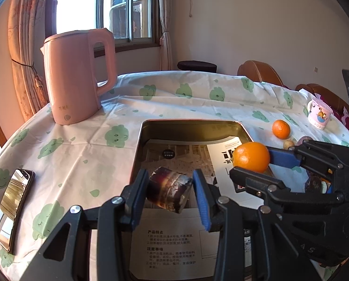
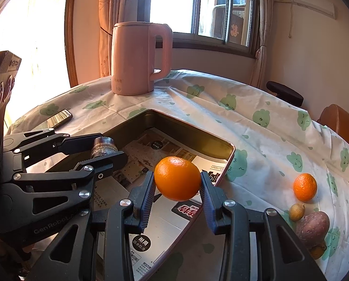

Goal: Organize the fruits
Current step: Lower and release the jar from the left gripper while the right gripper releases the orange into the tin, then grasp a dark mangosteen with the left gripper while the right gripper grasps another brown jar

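My left gripper (image 1: 170, 182) is shut on a dark brown stubby cylinder (image 1: 167, 190) and holds it tilted over the near part of a rectangular metal tray (image 1: 190, 123) lined with printed paper. In the right wrist view the same gripper (image 2: 105, 149) and cylinder (image 2: 103, 146) hang over the tray's left side. My right gripper (image 2: 177, 185) is shut on an orange (image 2: 177, 178) above the tray's right edge (image 2: 230, 146). Seen from the left wrist, the right gripper (image 1: 254, 164) grips the orange (image 1: 251, 157) just beside my left fingers.
On the cloud-print cloth right of the tray lie a second orange (image 2: 304, 186), a small yellowish fruit (image 2: 296, 212) and a purple sweet potato (image 2: 313, 226). A pink kettle (image 1: 78, 77) stands behind, a phone (image 1: 12, 208) lies left, and a mug (image 1: 319, 113) stands far right.
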